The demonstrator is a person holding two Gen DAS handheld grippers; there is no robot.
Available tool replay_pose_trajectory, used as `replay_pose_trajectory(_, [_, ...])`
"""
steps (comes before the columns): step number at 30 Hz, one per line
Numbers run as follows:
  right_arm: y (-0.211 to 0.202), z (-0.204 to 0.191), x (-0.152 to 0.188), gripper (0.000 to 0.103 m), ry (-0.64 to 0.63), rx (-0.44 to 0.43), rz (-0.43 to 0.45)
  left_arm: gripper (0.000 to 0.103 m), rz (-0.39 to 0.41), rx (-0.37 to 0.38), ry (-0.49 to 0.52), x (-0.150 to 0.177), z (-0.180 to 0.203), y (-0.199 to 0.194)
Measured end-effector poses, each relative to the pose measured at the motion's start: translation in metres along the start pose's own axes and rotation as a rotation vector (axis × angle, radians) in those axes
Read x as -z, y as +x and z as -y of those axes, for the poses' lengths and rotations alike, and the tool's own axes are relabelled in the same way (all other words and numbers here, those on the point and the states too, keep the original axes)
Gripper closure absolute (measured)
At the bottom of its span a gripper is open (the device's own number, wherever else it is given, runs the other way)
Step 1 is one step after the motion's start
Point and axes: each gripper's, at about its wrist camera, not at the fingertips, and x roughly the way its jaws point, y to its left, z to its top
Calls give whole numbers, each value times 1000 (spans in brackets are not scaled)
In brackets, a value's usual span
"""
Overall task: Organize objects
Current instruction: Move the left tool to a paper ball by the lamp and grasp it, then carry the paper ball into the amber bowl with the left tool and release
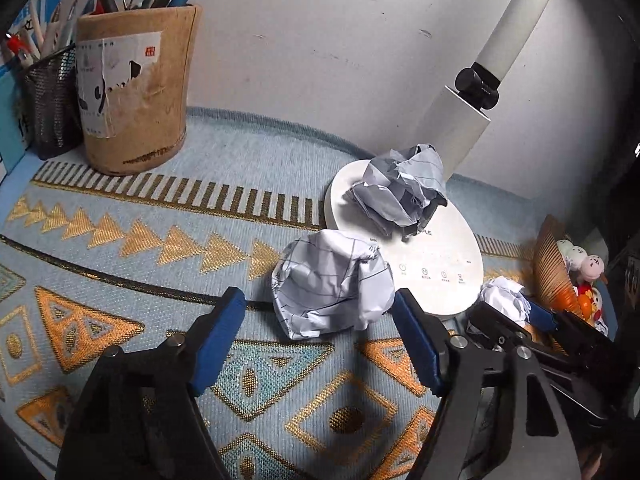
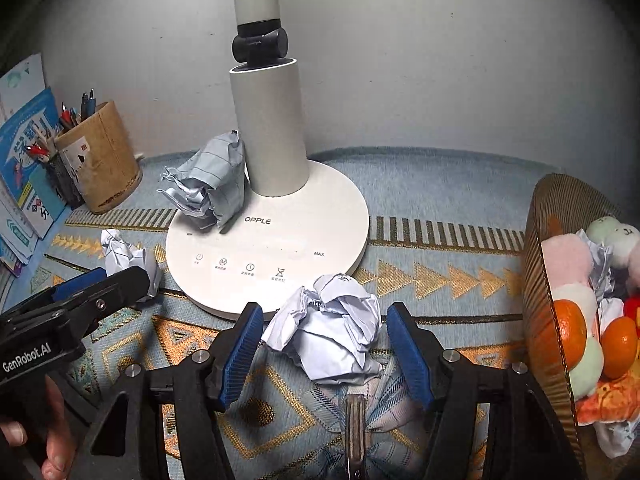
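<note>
Crumpled lined paper ball (image 1: 332,284) is framed between the spread fingers of the left gripper (image 1: 320,332), untouched, on the patterned cloth (image 1: 120,248). Another paper wad (image 2: 328,324) is bracketed by the parted right gripper (image 2: 324,344), beside the lamp base (image 2: 340,216).

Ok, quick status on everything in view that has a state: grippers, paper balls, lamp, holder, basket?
left gripper: open, paper ball between fingers
right gripper: open, paper ball between fingers
left paper ball: crumpled, on mat
right paper ball: crumpled, on mat
third paper ball: crumpled, on lamp base
lamp: upright
pen holder: upright, full
basket: holding toys, oranges, paper
</note>
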Motion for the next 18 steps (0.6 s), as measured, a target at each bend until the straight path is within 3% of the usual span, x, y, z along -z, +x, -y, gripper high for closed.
replay_pose_trajectory(2, [-3, 0, 1, 51, -8, 6, 26, 47, -5, 23, -2, 1, 1, 1])
replay_pose_trajectory(5, [-11, -2, 2, 55, -20, 18, 72, 53, 8, 22, -3, 3, 2, -2])
replay_pose_trajectory(11, [-54, 6, 0, 56, 27, -13, 195, 55, 78, 32, -6, 6, 7, -36])
replay_pose_trajectory(18, [-122, 17, 17, 56, 34, -67, 266, 55, 141, 30, 87, 25, 49, -97])
